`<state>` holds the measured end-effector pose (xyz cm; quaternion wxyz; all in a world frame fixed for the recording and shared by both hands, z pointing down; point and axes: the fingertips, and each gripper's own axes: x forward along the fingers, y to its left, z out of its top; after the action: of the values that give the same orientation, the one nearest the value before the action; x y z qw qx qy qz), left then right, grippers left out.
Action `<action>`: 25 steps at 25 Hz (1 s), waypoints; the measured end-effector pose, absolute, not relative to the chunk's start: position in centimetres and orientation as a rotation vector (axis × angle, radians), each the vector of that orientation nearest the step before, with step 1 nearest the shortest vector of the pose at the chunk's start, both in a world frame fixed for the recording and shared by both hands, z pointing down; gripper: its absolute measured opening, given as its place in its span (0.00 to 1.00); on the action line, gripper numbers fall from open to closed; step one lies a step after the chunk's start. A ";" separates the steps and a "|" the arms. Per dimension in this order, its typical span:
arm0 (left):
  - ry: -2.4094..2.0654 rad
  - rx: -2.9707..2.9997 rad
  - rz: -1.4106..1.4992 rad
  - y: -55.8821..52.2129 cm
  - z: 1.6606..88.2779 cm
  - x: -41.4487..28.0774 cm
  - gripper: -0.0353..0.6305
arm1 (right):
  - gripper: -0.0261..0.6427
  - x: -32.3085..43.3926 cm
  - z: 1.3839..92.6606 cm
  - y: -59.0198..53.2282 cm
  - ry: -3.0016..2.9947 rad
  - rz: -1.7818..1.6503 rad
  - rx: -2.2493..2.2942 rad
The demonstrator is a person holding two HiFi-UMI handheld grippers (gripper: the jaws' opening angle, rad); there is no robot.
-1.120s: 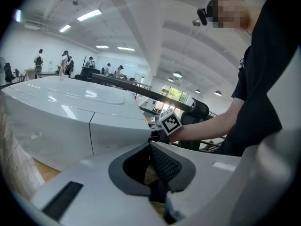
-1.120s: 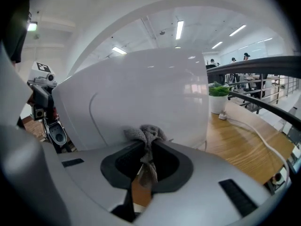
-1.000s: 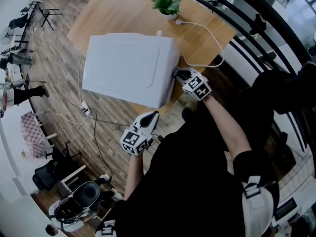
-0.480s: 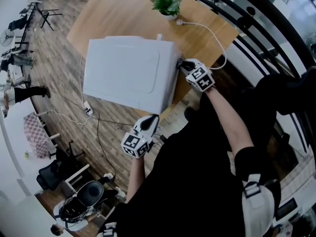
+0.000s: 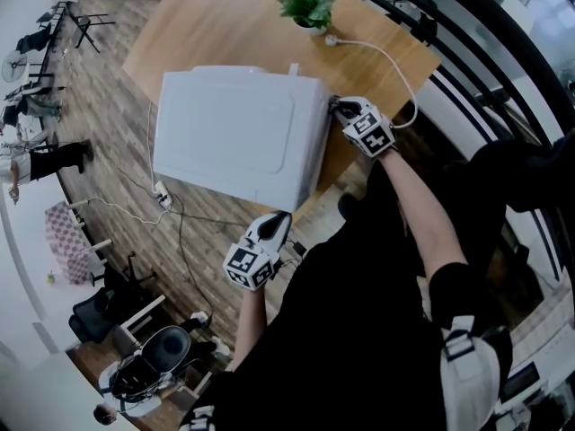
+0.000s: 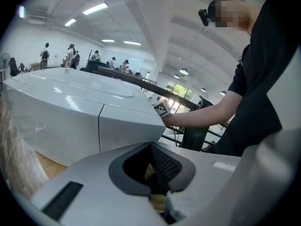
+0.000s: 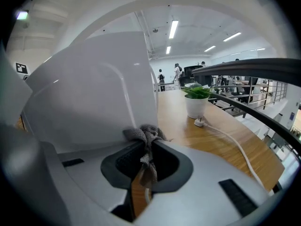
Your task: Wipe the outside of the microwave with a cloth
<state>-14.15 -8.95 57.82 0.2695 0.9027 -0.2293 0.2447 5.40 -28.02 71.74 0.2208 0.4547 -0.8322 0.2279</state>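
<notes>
Nearest the person, the left gripper [image 5: 277, 221] hangs off the near right corner of the microwave [image 5: 229, 128], over the floor [image 5: 108, 133] and apart from the casing. Its jaws are drawn together with nothing between them, so it takes no part in the wiping.

Further out, the right gripper [image 7: 146, 166] has its jaws closed tight on a grey cloth [image 7: 142, 134]. The cloth is bunched into a small wad that sticks out past the jaw tips and touches the right side wall of the microwave, low down and toward its far end. The wiping seems to be under way on that wall.

To do it well, the wad should take the pressure, not the hard jaw tips, so the gripper wants to be angled with the cloth leading. Because the wad is small, each stroke likely cleans only a narrow band. Overlapping passes along the wall, row above row, would cover it. A light, even push is best; if the microwave starts to slide on the table [image 5: 207, 25], the idle left gripper could steady the near corner.

Beyond the microwave, a potted plant [image 5: 308, 7] stands on the far right part of the table, and a white cable [image 5: 382, 54] loops from there toward the right gripper. A stroke carried far along the wall could snag that cable.
</notes>
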 end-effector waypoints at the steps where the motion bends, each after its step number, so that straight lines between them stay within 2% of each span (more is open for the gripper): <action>1: -0.616 2.435 0.662 -8.9 57.9 -14.1 0.06 | 0.10 5.5 72.0 -28.2 -2.296 0.630 1.256; 25: -0.629 2.452 0.679 -8.8 57.7 -15.0 0.06 | 0.10 4.7 76.6 -27.6 -2.196 0.574 1.110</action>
<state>-15.00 -8.84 57.72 0.2576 0.9040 -0.2318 0.2505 4.69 -27.63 76.65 0.3026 0.4186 -0.8285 0.2164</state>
